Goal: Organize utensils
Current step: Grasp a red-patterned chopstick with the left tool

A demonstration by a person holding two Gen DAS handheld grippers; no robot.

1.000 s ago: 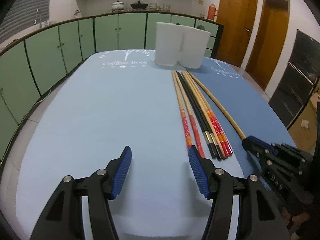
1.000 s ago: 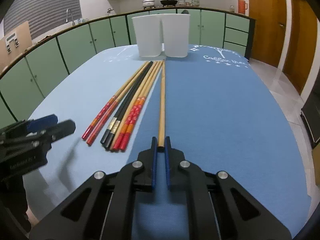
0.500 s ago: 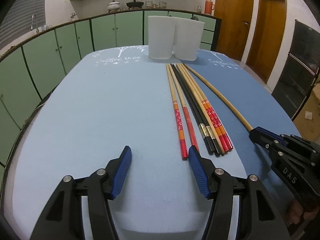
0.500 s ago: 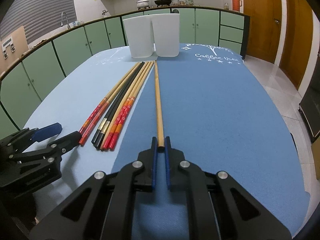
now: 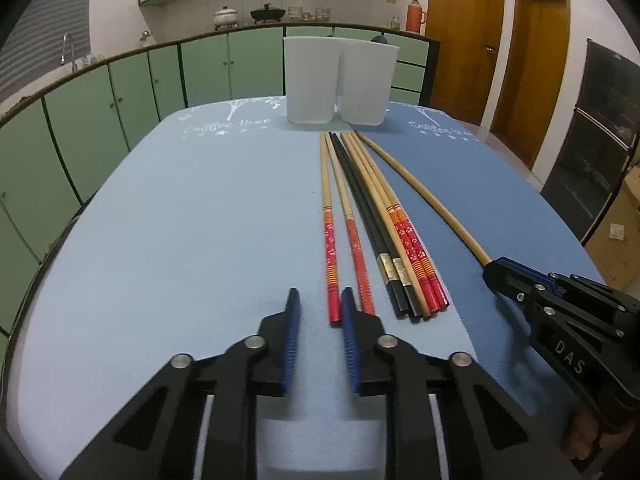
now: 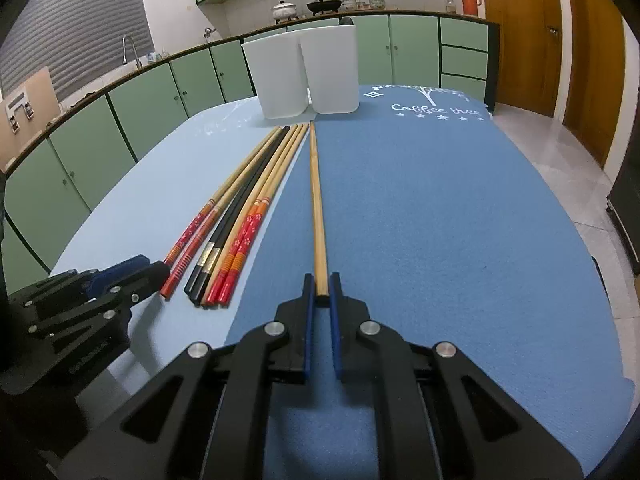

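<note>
So the whole thing hinges on how the chopsticks line up with each hand-held gripper. They all lie flat on the blue worktop (image 5: 180, 240), long axes running from the near edge toward the far edge, where two white cups (image 5: 310, 80) stand side by side.

The right hand-held gripper (image 6: 321, 286) is clamped on the near end of the plain stick (image 6: 318, 208), which lies a bit apart from the bundle on its right side. The stick points straight ahead along the fingers, tip almost at the cups, so it's basically aimed already.

The left hand-held gripper (image 5: 320, 304) has its fingers partly apart, nothing held. The near end of the leftmost red stick (image 5: 332, 276) sits right between the fingertips, again in line with the fingers. The other red one lies just beside the right finger, so closing could catch that too. The black pair (image 5: 384, 248) and the rest of the bundle are further right.

The left one is nearer the bundle and looks about ready to close.
</note>
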